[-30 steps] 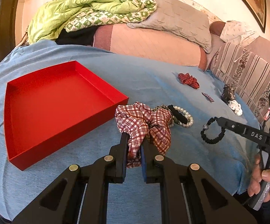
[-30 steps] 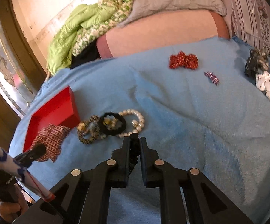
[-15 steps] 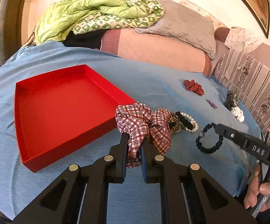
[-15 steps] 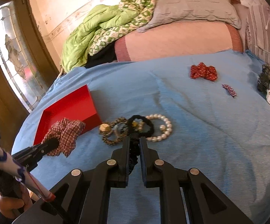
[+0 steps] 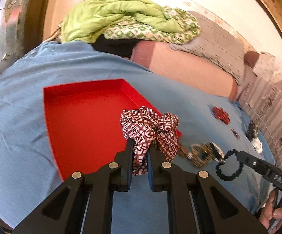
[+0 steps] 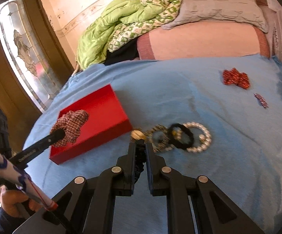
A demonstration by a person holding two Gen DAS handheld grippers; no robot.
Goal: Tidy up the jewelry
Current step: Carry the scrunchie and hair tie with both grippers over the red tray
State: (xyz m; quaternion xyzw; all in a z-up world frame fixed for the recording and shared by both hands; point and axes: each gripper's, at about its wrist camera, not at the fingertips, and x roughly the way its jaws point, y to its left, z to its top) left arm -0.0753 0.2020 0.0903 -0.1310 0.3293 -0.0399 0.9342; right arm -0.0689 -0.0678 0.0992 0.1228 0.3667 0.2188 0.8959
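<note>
My left gripper [image 5: 140,146] is shut on a red plaid scrunchie [image 5: 148,126] and holds it over the near right corner of the red tray [image 5: 82,117]. In the right wrist view the scrunchie [image 6: 70,124] hangs above the tray [image 6: 101,120]. My right gripper [image 6: 140,146] is shut on a black braided bracelet [image 6: 139,161], which also shows in the left wrist view [image 5: 228,167], lifted above the blue sheet. A pearl bracelet [image 6: 201,136], a black band [image 6: 181,136] and a gold-brown bracelet [image 6: 158,138] lie in a cluster just right of the tray.
A red bow [image 6: 235,78], a small patterned clip [image 6: 261,100] and dark and white hair pieces [image 5: 254,134] lie further right on the blue sheet [image 6: 180,89]. Pillows [image 6: 209,5] and a green quilt [image 6: 121,23] are piled at the back. A glass door [image 6: 23,54] is at left.
My left gripper has carried the plaid scrunchie left and over the red tray. My right gripper has moved left toward the bracelet cluster with the black bracelet still held.
</note>
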